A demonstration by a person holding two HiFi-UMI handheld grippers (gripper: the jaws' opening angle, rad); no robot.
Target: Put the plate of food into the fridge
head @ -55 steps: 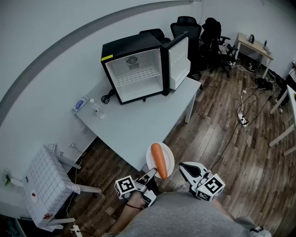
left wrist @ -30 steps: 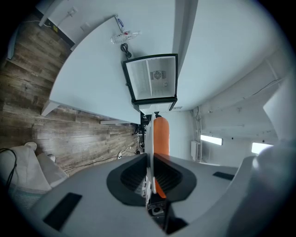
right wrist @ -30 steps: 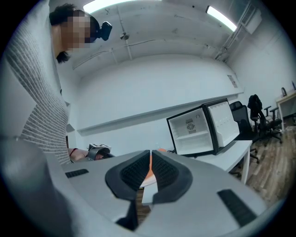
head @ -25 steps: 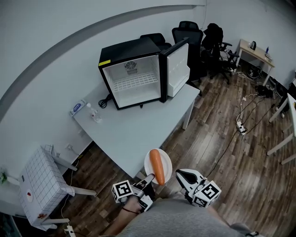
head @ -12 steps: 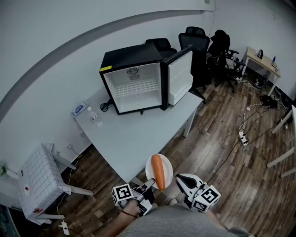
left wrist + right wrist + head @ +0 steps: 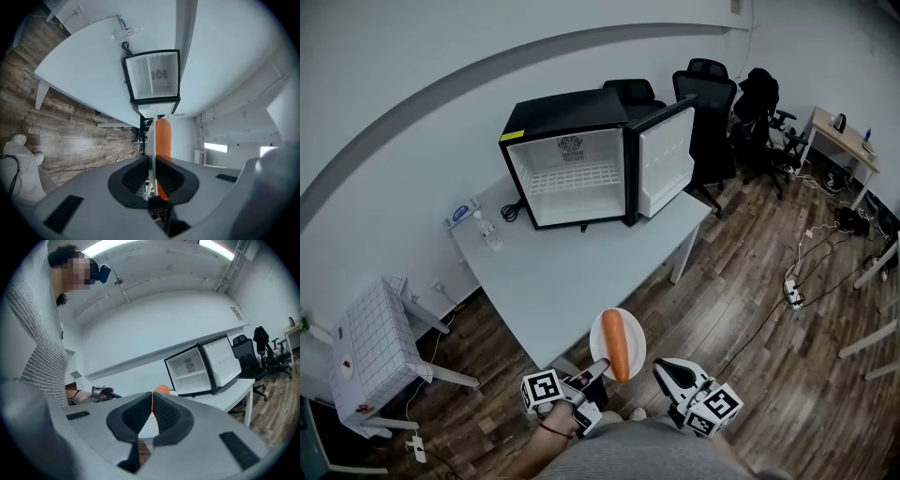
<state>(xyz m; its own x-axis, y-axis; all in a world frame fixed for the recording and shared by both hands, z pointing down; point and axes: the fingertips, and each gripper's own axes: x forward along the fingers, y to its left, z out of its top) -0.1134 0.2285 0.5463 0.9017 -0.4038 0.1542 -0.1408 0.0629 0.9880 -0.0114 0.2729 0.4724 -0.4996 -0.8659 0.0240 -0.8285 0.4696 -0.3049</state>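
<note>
Wood flooring (image 6: 750, 309) is showing all round a pale table (image 6: 572, 272), and a little black fridge (image 6: 581, 173) is sitting at the far end of it. Its door (image 6: 666, 159) is hanging open to the right and a white wire shelf (image 6: 572, 176) is showing inside. The plate (image 6: 630, 339) is being held in the air well short of the fridge, out past the table's near corner, with a carrot (image 6: 615, 345) lying along it. The left gripper (image 6: 596, 367) is pinching the plate's near rim, jaws clamped on the thin edge. The right gripper (image 6: 664, 370) is hanging just beside the plate, not touching it, jaws pressed together tip to tip. A small bottle (image 6: 485, 230) is standing on the table left of the fridge, and black office chairs (image 6: 712, 103) are sitting behind the fridge's open door
</note>
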